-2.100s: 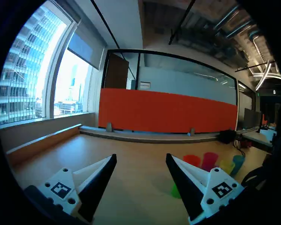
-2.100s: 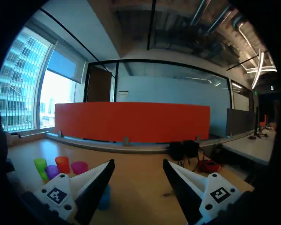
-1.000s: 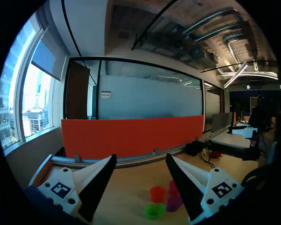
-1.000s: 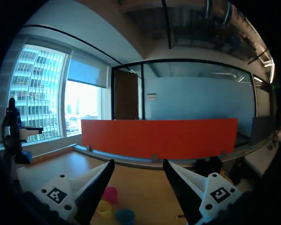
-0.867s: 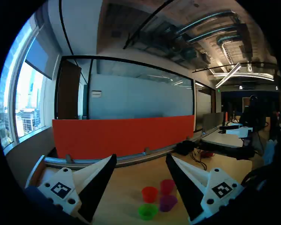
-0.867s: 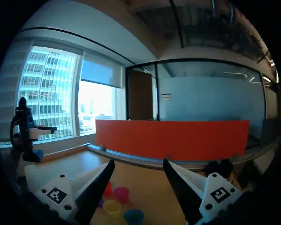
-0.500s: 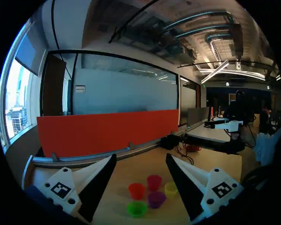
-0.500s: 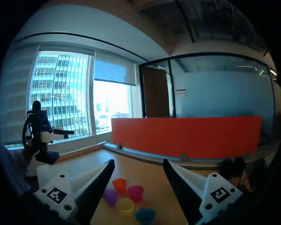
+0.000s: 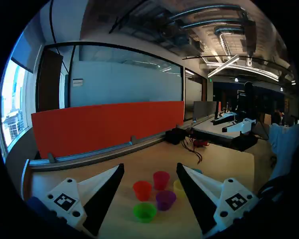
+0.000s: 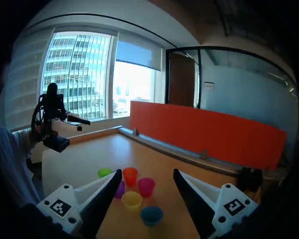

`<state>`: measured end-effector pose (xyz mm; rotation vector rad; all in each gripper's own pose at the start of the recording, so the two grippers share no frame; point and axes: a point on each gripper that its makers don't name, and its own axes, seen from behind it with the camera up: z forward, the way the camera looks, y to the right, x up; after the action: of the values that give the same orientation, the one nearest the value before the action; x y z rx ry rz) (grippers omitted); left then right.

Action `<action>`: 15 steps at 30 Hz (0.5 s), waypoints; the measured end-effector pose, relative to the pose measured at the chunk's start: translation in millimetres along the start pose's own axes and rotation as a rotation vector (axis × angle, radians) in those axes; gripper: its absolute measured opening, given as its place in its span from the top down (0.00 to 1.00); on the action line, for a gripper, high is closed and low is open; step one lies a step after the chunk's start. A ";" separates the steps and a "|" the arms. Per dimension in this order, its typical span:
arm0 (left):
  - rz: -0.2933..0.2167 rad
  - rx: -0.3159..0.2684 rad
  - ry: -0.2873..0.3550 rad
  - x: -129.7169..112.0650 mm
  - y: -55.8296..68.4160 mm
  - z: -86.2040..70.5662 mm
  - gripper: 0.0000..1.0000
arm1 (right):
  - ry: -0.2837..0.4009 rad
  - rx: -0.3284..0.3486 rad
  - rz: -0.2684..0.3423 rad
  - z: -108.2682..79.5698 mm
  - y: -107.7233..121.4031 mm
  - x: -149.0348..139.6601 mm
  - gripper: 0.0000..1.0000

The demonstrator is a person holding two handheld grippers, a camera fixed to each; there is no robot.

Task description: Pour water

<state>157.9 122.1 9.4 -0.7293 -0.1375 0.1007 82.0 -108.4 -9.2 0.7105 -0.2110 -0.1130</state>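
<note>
Both cameras have swung round over the last couple of seconds. The cups that sat off at the edge are now framed between the fingers in each view.

Nearest first: my left gripper point(image 9: 149, 165) is spread wide with nothing in it, and my right gripper point(image 10: 147, 170) is the same. I'm holding both back from the cups, roughly level, which I reckon is just lining up before picking one.

The cups point(image 9: 161, 190) stand upright in a tight bunch on the table point(image 9: 225, 163). In the left gripper view the green cup point(image 9: 144, 212) is closest. In the right gripper view it's the blue cup point(image 10: 151, 215). Bunched like that, a pour from one to the next should be a short trip. I can't tell which cup holds water, if any.

Further back there's the orange divider point(image 9: 109, 123), and in the right gripper view the window point(image 10: 81, 79).

Writing: the markers point(image 9: 65, 201) on the fingers are just black-and-white squares, no words. The cups look plain, and the wall sign point(image 9: 77, 83) is too small to read.
</note>
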 end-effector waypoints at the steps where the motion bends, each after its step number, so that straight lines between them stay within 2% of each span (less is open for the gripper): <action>1: 0.004 -0.003 -0.005 -3.6 -0.2 0.9 0.02 | -0.008 0.005 0.000 0.8 -0.2 -3.4 0.00; 8: 0.028 -0.020 -0.047 -34.2 -2.0 8.5 0.02 | -0.054 0.024 0.012 8.6 1.1 -30.9 0.00; 15: 0.033 -0.030 -0.106 -70.9 -3.8 18.5 0.02 | -0.119 0.014 0.023 16.9 11.2 -70.2 0.00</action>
<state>85.2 121.5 19.2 -0.7568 -0.2289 0.1691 10.2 -98.5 -0.1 0.7161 -0.3335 -0.1322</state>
